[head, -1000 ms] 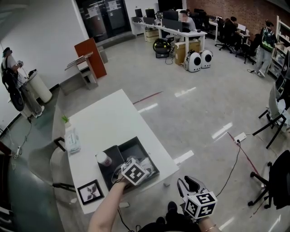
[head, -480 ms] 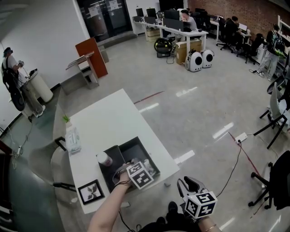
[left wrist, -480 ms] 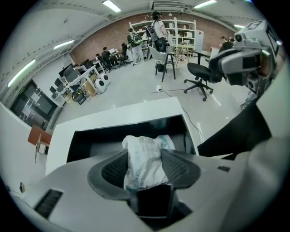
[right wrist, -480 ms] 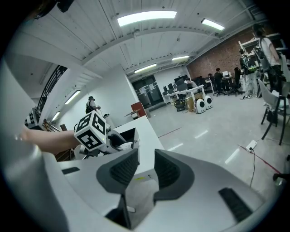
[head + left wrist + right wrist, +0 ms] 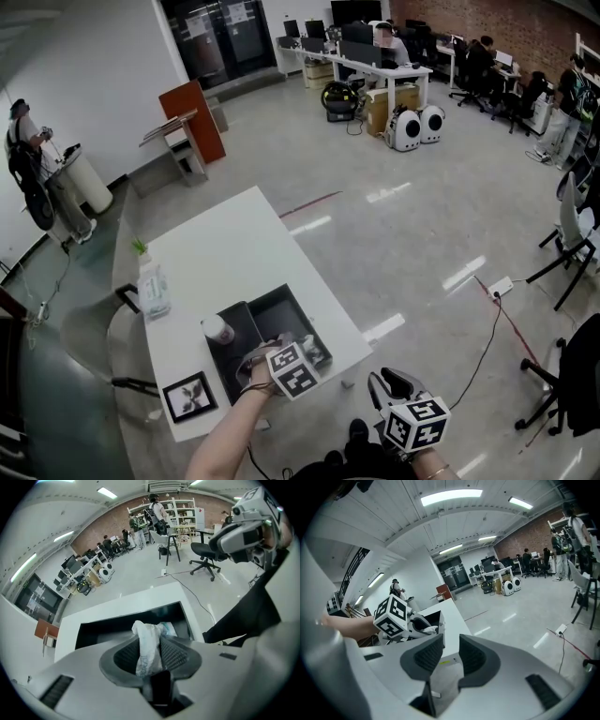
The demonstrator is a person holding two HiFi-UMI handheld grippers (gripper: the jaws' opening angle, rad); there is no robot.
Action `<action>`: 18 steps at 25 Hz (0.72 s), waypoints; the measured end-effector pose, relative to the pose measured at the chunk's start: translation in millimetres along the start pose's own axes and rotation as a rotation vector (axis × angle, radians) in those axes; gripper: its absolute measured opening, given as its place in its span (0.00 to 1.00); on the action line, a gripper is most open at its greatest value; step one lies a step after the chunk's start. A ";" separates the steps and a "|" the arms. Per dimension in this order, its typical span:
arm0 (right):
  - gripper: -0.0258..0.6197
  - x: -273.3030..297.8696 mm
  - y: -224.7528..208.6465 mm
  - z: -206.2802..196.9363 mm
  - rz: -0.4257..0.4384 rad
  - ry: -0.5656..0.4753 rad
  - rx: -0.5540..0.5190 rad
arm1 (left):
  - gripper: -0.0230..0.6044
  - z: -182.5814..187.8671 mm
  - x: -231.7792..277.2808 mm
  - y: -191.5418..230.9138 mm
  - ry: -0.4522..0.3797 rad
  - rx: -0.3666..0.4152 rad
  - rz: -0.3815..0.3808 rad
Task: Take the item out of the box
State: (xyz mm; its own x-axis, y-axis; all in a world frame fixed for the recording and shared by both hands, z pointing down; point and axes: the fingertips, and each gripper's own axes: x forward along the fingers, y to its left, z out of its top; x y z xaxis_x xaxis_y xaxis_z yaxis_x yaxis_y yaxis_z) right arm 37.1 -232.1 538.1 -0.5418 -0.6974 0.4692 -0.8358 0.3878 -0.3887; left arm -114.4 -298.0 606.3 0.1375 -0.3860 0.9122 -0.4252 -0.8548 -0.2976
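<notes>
The left gripper (image 5: 151, 641), its jaws just closing in, pinches the crumpled white packet (image 5: 146, 630) between its pads, low in the black box (image 5: 188, 617) near the tabletop's (image 5: 140, 599) front edge. The lift likely wants a firm squeeze and a straight upward pull, clear of the box walls, as thin wrapping may slip. The right gripper (image 5: 450, 645), jaws apart on nothing though just narrowing, hangs well apart.

Bright ceiling lights (image 5: 451, 497) glare off the floor (image 5: 386, 192); edges warp.
</notes>
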 end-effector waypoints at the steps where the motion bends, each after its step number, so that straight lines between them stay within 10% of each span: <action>1: 0.20 -0.4 0.7 -0.7 0.003 0.002 0.000 | 0.23 1.1 -1.8 0.0 -0.003 -0.001 0.012; 7: 0.20 -0.5 4.1 -2.0 0.018 0.009 -0.009 | 0.22 7.6 -19.4 12.0 -0.036 -0.029 0.135; 18: 0.19 1.4 17.2 4.3 0.054 0.008 -0.052 | 0.22 5.7 -62.0 28.3 -0.210 -0.324 0.282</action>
State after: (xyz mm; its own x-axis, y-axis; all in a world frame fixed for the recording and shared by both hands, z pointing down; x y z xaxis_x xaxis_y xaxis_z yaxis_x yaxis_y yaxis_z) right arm 22.4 -229.1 528.6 -0.5866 -0.6700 0.4549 -0.8088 0.4559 -0.3716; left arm -129.9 -300.3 539.8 0.1404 -0.6780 0.7215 -0.7247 -0.5669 -0.3917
